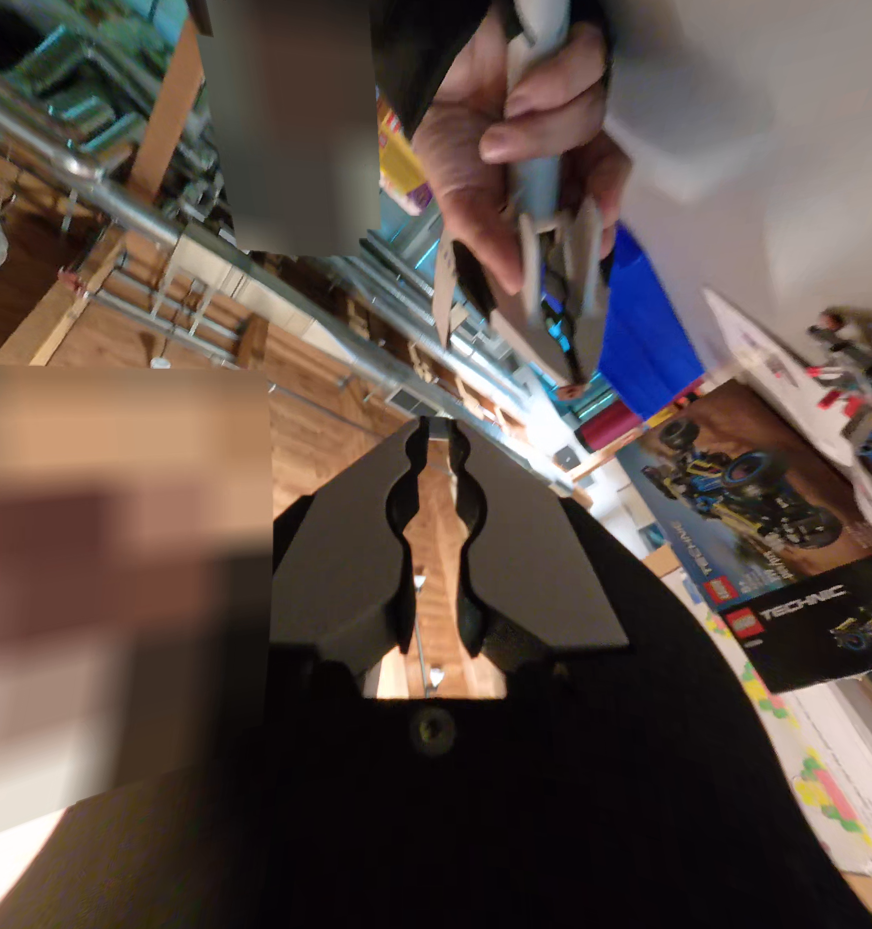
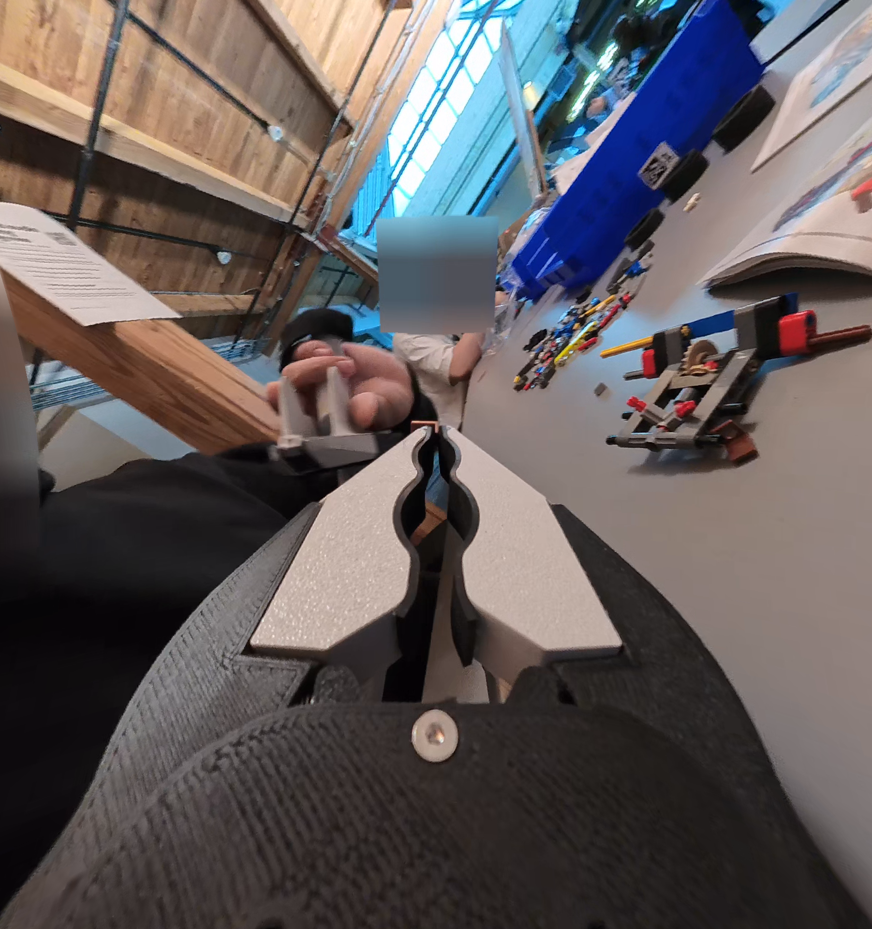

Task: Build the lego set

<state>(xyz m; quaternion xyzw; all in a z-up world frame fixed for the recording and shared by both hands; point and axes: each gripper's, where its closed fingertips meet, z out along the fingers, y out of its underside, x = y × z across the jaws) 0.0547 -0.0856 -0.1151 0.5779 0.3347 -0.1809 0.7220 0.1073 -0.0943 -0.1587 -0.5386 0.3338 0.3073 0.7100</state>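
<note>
My right gripper [image 2: 434, 433] is shut on a small brown lego piece [image 2: 425, 426], held at the fingertips up in the air. In the left wrist view the right gripper [image 1: 574, 374] shows at the top in a hand, with the brown piece [image 1: 572, 391] at its tip. My left gripper [image 1: 438, 427] has its jaws almost together, with nothing visible between them. It also shows in the right wrist view [image 2: 368, 445], held by a hand just left of the right gripper's tip. A partly built grey lego frame [image 2: 690, 392] with red parts and a tan gear lies on the grey table [image 2: 725, 578].
A heap of loose lego pieces [image 2: 569, 342] lies beyond the frame. An open instruction booklet [image 2: 825, 236], black wheels [image 2: 743, 118] and a blue bin [image 2: 624, 166] sit farther off. The lego box [image 1: 755, 502] stands at the table edge. A person sits across the table. My hands' fingertips stand some 7 cm from each other.
</note>
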